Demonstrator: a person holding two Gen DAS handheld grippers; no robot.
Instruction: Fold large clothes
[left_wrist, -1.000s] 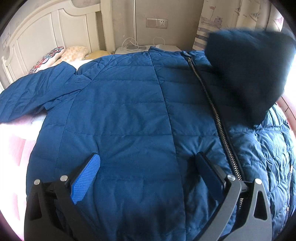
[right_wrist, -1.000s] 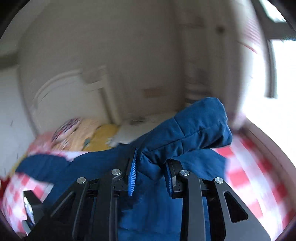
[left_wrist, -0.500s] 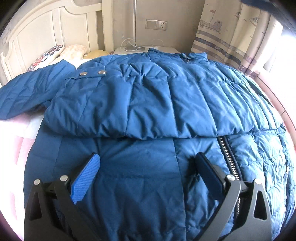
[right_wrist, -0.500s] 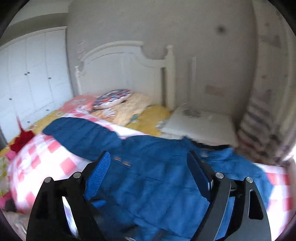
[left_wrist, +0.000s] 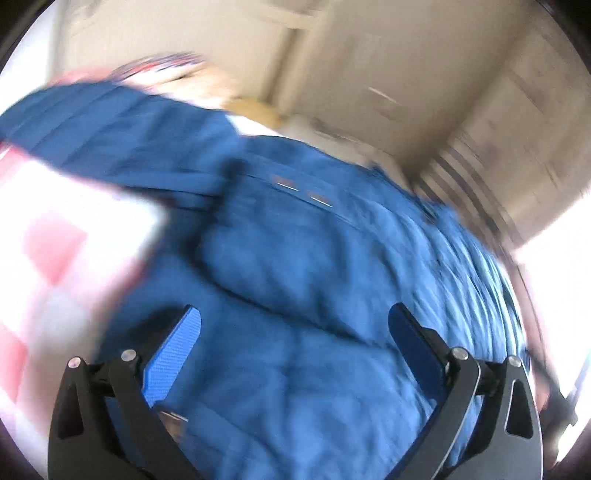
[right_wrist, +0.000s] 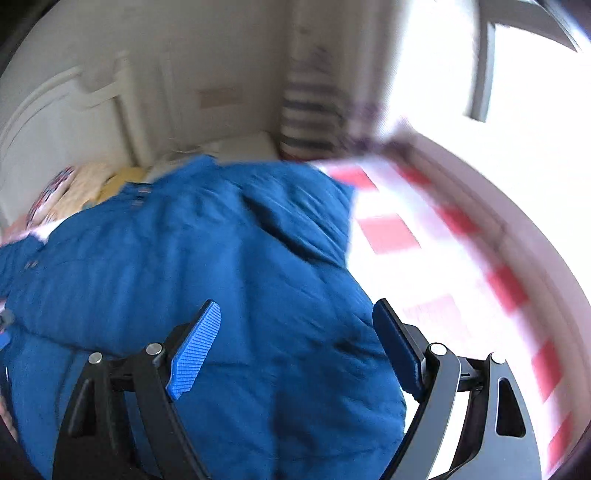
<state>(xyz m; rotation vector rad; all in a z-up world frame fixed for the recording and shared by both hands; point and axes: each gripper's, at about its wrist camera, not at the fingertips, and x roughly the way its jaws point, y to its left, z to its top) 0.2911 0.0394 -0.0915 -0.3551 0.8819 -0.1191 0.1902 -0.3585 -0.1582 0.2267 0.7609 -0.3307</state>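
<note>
With both the left gripper (left_wrist: 293, 343) and right gripper (right_wrist: 295, 332) gaping wide and gripping nothing, the blue jacket (right_wrist: 207, 280) is lying just beneath them on the checked bedspread (right_wrist: 436, 266), its puffy folded-over sleeve (left_wrist: 317, 258) risking springing open.

The blue jacket (right_wrist: 229, 266) fills the bed's middle; bare checked bedspread (right_wrist: 436, 258) lies free toward the window
</note>
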